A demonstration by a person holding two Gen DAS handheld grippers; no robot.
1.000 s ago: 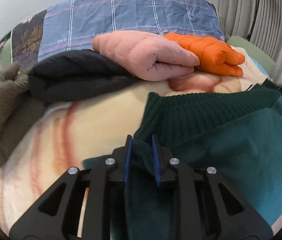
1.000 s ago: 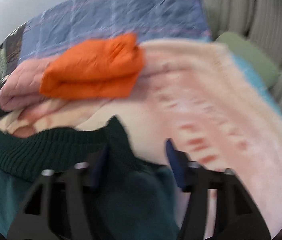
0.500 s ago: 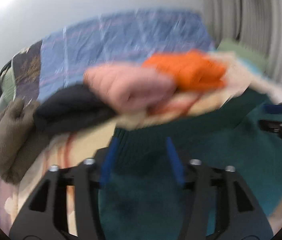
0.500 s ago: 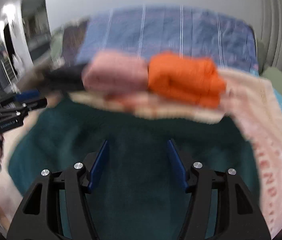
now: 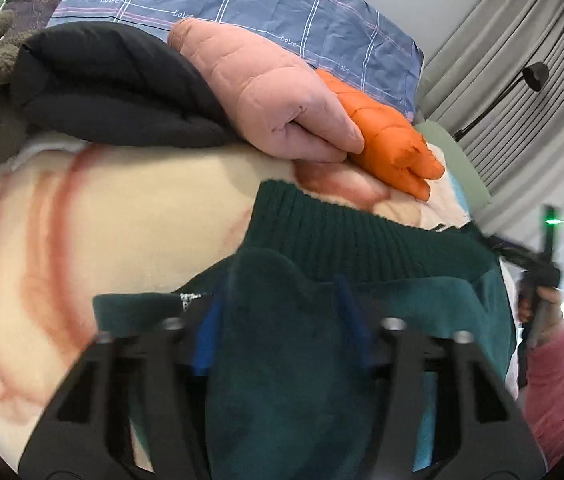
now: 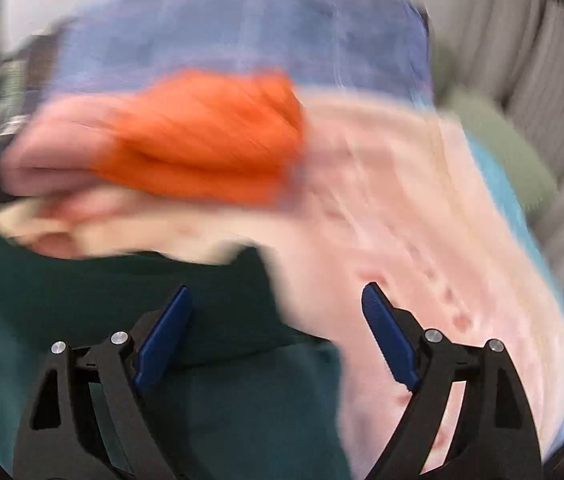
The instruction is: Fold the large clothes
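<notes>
Dark green fleece is what fills the space between our jaws on both sides. That's the big dark green fleece sweater with the ribbed knit hem [image 5: 321, 360], spread on the cream blanket with red swirls [image 5: 102, 216].

Our left gripper [image 5: 282, 320] has its blue-padded jaws spread moderately wide, with a hump of the fleece bulging up between them. Whether the pads actually press on it, we can't tell. The ribbed hem runs just ahead of the tips.

Our right gripper [image 6: 278, 320] is spread wide and grips nothing. Its left finger hangs over the sweater's ribbed corner, the right one over bare blanket. That view is really blurry though.

Well ahead of the left jaws sits a row of folded stuff: a black puffy jacket [image 5: 114, 88], a pink quilted jacket [image 5: 266, 96] and an orange quilted jacket [image 5: 393, 136], touching side by side. Behind those is a blue checked pillow [image 5: 262, 4].
</notes>
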